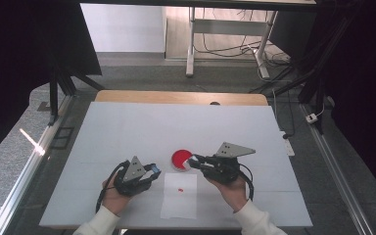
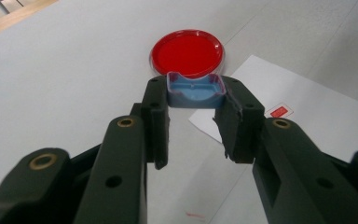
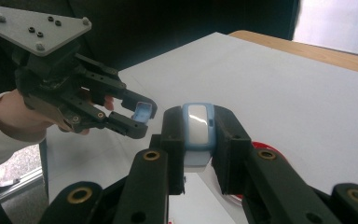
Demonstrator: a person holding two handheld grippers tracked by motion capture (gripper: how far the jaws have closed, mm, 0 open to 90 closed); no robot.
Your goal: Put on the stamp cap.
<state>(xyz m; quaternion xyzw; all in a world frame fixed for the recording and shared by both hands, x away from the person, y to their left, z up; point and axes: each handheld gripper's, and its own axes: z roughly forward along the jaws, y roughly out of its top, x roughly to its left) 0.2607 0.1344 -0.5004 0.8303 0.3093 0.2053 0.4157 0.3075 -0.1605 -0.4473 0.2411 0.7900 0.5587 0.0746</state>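
Near the tabletop's (image 1: pixel 127 127) front edge, the left tongs (image 2: pixel 195 95) clamp a blue cap (image 2: pixel 195 91). At their three o'clock, the right tongs (image 3: pixel 198 133) grip a blue-and-white case (image 3: pixel 198 126) just beside the red petri dish (image 1: pixel 180 159); white paper (image 1: pixel 178 198) lies at six o'clock.

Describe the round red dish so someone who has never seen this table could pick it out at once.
Start at the white table and go to its near middle, between the two hand-held tools. Just beyond the white paper sheet lies the round red dish. It is the table's only round thing, flat, bright red with a clear rim; the sheet carries just a tiny red mark.
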